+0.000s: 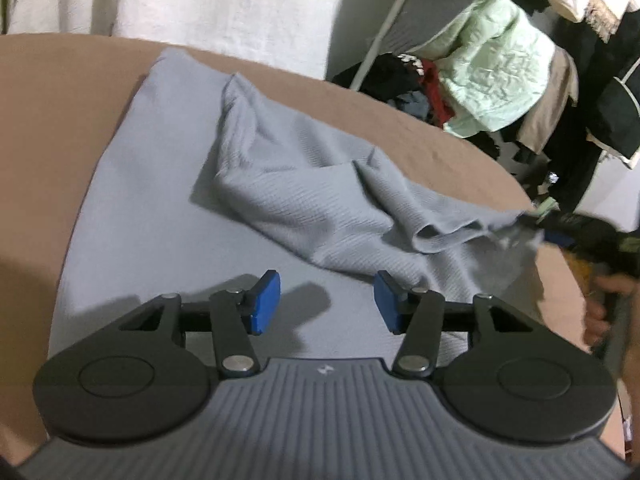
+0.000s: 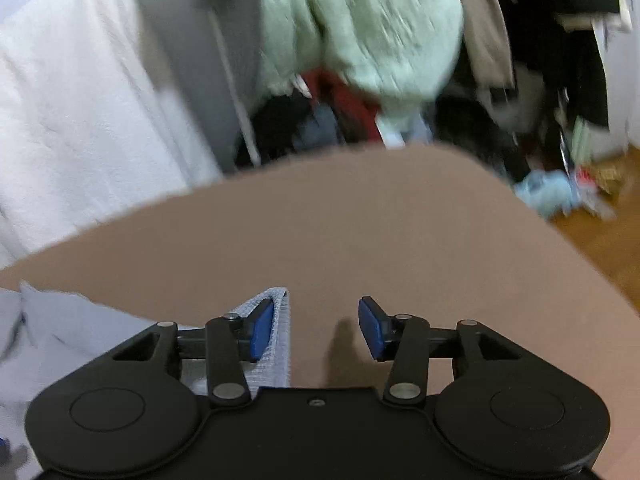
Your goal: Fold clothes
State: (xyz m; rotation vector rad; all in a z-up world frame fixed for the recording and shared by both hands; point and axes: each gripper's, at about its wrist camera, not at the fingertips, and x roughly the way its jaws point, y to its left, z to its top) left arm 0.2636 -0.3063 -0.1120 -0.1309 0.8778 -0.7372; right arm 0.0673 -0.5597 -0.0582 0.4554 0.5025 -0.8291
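Observation:
A light blue-grey ribbed garment point(image 1: 168, 184) lies on the brown table point(image 1: 52, 120), flat on the left, with a rumpled fold point(image 1: 320, 200) across its middle and right. My left gripper point(image 1: 327, 304) hovers open just above the garment's near part, blue pads apart, holding nothing. In the right wrist view my right gripper point(image 2: 316, 328) is open over the brown table point(image 2: 360, 232); a corner of the garment point(image 2: 276, 328) lies under its left pad point(image 2: 260, 330), and more of the garment point(image 2: 72, 328) spreads to the left.
A white cloth point(image 1: 200, 4) hangs behind the table. A heap of clothes, with a pale green quilted piece point(image 1: 492, 60), stands at the back right. The person's hand point(image 1: 608, 308) shows at the right edge. Wooden floor point(image 2: 600, 236) lies beyond the table's right edge.

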